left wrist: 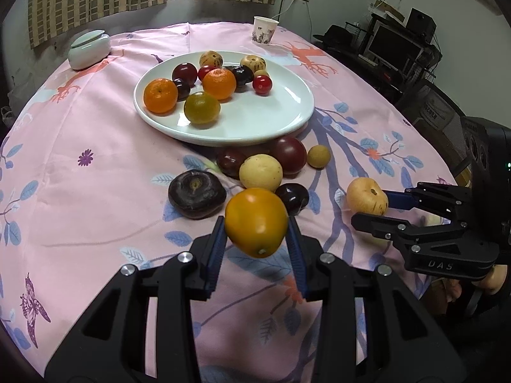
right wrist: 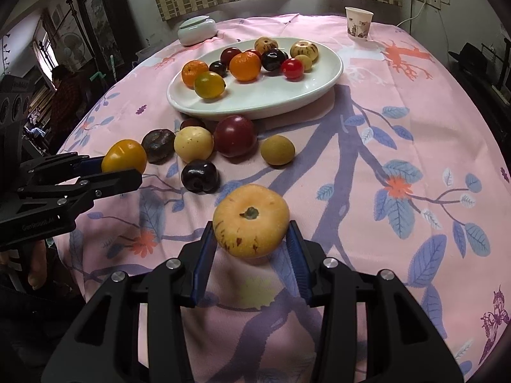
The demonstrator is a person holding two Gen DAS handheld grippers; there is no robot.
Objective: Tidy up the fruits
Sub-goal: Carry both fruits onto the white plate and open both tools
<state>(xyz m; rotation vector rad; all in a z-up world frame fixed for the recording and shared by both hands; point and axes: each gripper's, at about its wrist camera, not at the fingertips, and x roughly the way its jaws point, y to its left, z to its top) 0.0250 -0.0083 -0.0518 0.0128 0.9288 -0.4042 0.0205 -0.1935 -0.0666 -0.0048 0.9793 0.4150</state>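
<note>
Fruit in both grippers, both clear of the cloth. Left gripper (left wrist: 257,239) clamped on an orange-yellow fruit (left wrist: 256,221), blue pads pressing both sides, fruit lifted off the desk (left wrist: 95,207). Right gripper (right wrist: 252,242) clamped on a pale yellow speckled fruit (right wrist: 251,220), stem end facing the camera, also held above the pink flowered cloth. From the left wrist view the right gripper sits off to the right of the left one, well apart. Just ahead of the left gripper, a loose cluster on the cloth: dark flat fruit (left wrist: 197,194), pale yellow round fruit (left wrist: 261,172), small dark plum (left wrist: 292,198), dark red plum (left wrist: 289,154), another dark one (left wrist: 230,162) behind, small tan ball (left wrist: 318,156). Farther ahead, a white plate (left wrist: 271,118) with two oranges (left wrist: 160,95), a green-yellow citrus (left wrist: 202,107), dark plums, small red fruits and two speckled yellow ones at the back. Beyond the plate, a paper cup (left wrist: 265,30) ahead-right and a lidded pale green jar (left wrist: 89,49) ahead-left. Person's hand partly visible under each gripper.
</note>
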